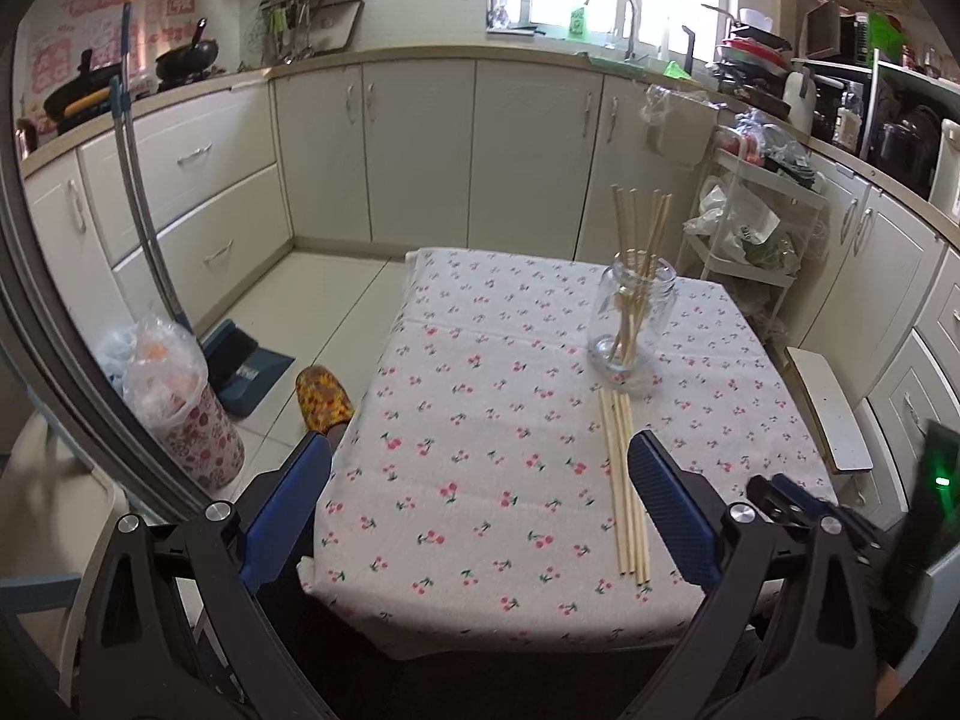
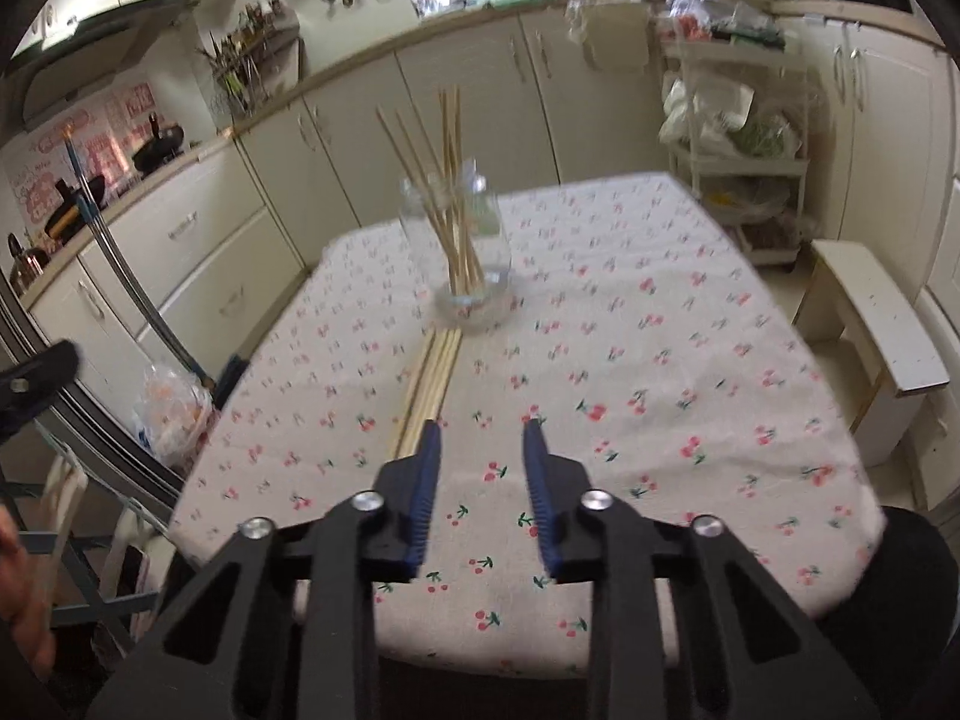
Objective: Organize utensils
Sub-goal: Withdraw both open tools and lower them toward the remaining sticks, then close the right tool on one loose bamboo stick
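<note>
The table (image 1: 480,480) is covered with a white cloth printed with small red cherries; the cloth hangs over the near edge. A clear glass jar (image 1: 635,324) stands upright on the far right part of the cloth and holds several wooden chopsticks (image 1: 642,228) that lean apart above its mouth. A second group, the loose chopsticks (image 1: 624,480), lies flat and side by side on the cloth just in front of the jar, pointing toward it.

The left gripper (image 1: 480,450) is spread wide, one blue finger off the table's left edge and the other just right of the loose chopsticks. It holds nothing. The right gripper (image 2: 483,429) hovers low over the near cloth with a moderate gap between its fingers, also holding nothing; its left finger sits beside the near ends of the loose chopsticks. Contact cannot be confirmed.

Cream cabinets (image 1: 420,150) run under a countertop along the far walls. A sink faucet (image 1: 612,6) stands below the window. Black pans (image 1: 186,54) rest on the stove at left. A white rack trolley (image 1: 756,222) loaded with bags stands to the right. A lined waste bin (image 1: 180,402), a dustpan (image 1: 240,366) and a patterned slipper (image 1: 324,399) are on the tiled floor at left.
</note>
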Demonstrator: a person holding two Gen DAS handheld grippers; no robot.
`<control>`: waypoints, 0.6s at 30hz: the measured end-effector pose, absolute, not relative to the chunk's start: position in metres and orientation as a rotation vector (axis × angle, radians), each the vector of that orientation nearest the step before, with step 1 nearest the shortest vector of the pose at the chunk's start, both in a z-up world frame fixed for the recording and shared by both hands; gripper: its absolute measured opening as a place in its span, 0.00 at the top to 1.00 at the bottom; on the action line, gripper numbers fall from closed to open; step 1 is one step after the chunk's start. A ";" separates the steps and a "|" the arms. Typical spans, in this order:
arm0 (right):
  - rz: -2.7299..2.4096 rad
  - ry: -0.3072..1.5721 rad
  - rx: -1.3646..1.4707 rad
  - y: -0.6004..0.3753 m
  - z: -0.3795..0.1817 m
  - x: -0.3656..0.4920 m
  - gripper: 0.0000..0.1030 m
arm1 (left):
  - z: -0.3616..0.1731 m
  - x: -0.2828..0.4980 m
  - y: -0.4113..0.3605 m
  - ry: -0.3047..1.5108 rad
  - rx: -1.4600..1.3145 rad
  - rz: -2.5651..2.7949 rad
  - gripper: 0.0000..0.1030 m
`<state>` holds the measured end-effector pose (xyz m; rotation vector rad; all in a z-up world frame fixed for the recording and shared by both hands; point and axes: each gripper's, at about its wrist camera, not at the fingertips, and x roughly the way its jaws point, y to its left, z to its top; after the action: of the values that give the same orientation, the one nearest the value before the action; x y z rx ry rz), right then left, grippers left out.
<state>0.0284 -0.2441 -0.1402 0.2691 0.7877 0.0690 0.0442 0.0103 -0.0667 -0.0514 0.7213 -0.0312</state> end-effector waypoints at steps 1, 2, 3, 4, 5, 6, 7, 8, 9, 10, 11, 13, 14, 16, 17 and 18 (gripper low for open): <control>0.071 0.805 0.274 -0.242 -0.148 0.035 0.78 | -0.071 0.045 0.014 0.732 -0.056 -0.027 0.08; 0.080 0.826 0.278 -0.238 -0.155 0.044 0.79 | -0.074 0.046 0.018 0.738 -0.059 -0.023 0.08; 0.086 0.842 0.269 -0.233 -0.162 0.053 0.79 | -0.076 0.047 0.021 0.743 -0.062 -0.017 0.08; 0.088 0.847 0.255 -0.228 -0.166 0.059 0.79 | -0.079 0.049 0.025 0.751 -0.067 -0.010 0.08; 0.092 0.852 0.239 -0.223 -0.168 0.066 0.79 | -0.082 0.051 0.028 0.758 -0.074 -0.007 0.08; 0.095 0.856 0.230 -0.219 -0.170 0.072 0.79 | -0.085 0.053 0.031 0.764 -0.080 -0.003 0.07; 0.097 0.857 0.223 -0.214 -0.172 0.080 0.79 | -0.087 0.055 0.033 0.768 -0.086 0.000 0.08; 0.097 0.857 0.217 -0.210 -0.173 0.087 0.79 | -0.090 0.057 0.035 0.773 -0.094 0.006 0.08; 0.094 0.858 0.208 -0.207 -0.174 0.093 0.79 | -0.092 0.059 0.037 0.778 -0.100 0.009 0.08; 0.087 0.859 0.191 -0.203 -0.174 0.100 0.79 | -0.094 0.061 0.037 0.783 -0.105 0.010 0.08; 0.081 0.861 0.179 -0.201 -0.176 0.106 0.79 | -0.096 0.063 0.038 0.787 -0.108 0.011 0.08; 0.069 0.880 0.167 -0.199 -0.181 0.117 0.79 | -0.100 0.065 0.039 0.794 -0.110 0.012 0.08; 0.070 0.887 0.166 -0.199 -0.183 0.120 0.79 | -0.102 0.067 0.039 0.798 -0.111 0.013 0.08; 0.069 0.898 0.150 -0.198 -0.187 0.126 0.79 | -0.106 0.070 0.040 0.807 -0.116 0.014 0.08; 0.069 0.905 0.145 -0.198 -0.188 0.128 0.79 | -0.107 0.071 0.040 0.810 -0.118 0.015 0.08; 0.068 0.916 0.136 -0.198 -0.192 0.130 0.79 | -0.109 0.073 0.040 0.814 -0.121 0.016 0.08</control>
<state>0.1301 -0.1978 -0.1921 0.1362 0.9157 0.0684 0.0730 0.0401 -0.1095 -0.1213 0.8139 0.0161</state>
